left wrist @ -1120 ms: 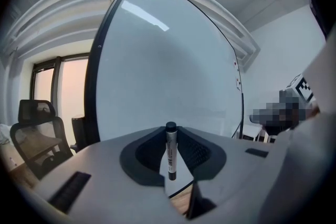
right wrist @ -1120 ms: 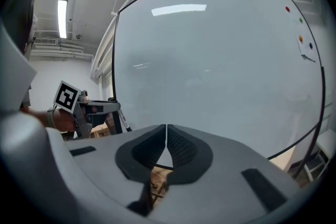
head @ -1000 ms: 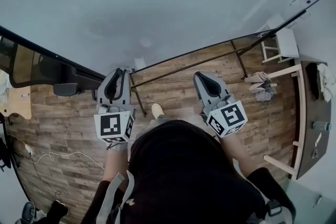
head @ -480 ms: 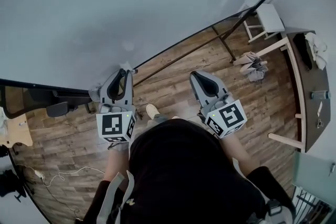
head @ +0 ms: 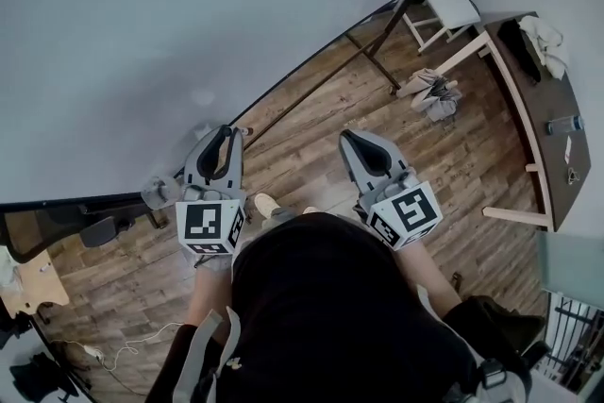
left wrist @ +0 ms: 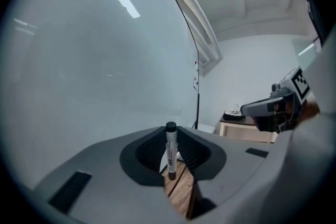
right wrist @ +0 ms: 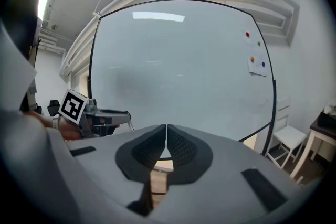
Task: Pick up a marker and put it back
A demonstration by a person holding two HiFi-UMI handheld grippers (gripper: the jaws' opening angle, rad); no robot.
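A marker (left wrist: 170, 148) with a white barrel, printed label and black cap stands upright between the jaws of my left gripper (left wrist: 171, 157), which is shut on it. In the head view the left gripper (head: 226, 139) points at the lower edge of the big whiteboard (head: 189, 14), and the marker is hard to make out there. My right gripper (right wrist: 166, 140) is shut with its pads together and nothing between them. It is held level beside the left one in the head view, the right gripper (head: 360, 146) over the wooden floor. Both face the whiteboard (right wrist: 178, 71).
Coloured magnets (right wrist: 248, 35) and a paper note (right wrist: 255, 66) sit at the board's upper right. A white stool (head: 451, 3), a dark table (head: 533, 99) and a grey bundle (head: 429, 94) on the floor lie to the right. A black chair (head: 94, 229) stands at the left.
The head view has swung: board frame, stool and table have slid up and to the right. Both grippers keep about the same place and stay shut.
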